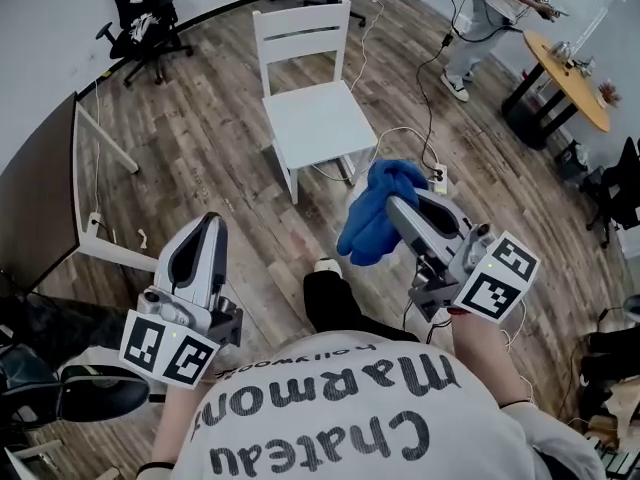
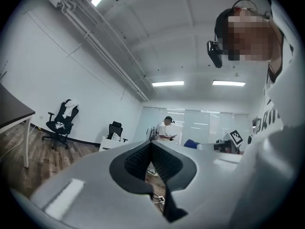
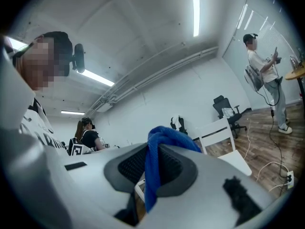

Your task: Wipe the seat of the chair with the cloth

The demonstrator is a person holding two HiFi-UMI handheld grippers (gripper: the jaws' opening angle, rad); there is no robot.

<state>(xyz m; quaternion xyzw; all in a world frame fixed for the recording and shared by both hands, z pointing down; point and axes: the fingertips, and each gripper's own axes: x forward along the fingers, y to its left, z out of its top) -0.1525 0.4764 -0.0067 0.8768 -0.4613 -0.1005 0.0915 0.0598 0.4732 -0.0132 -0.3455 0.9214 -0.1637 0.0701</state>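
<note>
Near: my left gripper has its fingers pressed together on nothing. My right gripper is clenched on the blue cloth, held in the air. Far: the chair, its seat bare. I judge the cloth must land flat before stroking.

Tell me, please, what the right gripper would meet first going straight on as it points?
Probably the white chair's seat, beyond the blue cloth that the right gripper grips; depth is unclear.
</note>
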